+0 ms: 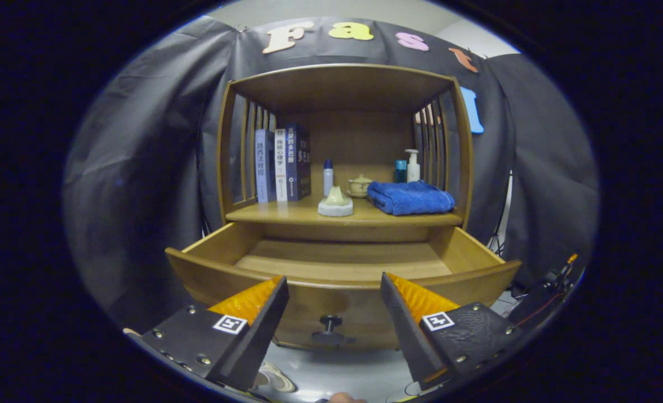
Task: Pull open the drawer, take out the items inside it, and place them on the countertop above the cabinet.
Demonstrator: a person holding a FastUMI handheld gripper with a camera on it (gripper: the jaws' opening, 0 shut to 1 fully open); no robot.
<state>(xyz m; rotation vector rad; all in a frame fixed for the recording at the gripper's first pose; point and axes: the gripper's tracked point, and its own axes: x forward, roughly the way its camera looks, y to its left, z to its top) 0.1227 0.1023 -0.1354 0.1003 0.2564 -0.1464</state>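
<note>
Black cloth backs a wooden cabinet [342, 84] at frame centre. Its drawer [342, 268] stands pulled open, apparently bare, knob [330, 322] between the released gripper [334, 282] fingers. On the countertop [270, 214]: three books [281, 165], one blue towel [411, 197], three bottles.

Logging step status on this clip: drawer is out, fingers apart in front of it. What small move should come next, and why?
Probably tilt forward and look down into the drawer. It is pulled open, its visible floor looks bare, and the towel and other items sit on the countertop. The gripper is open, holding nothing, above the knob.
</note>
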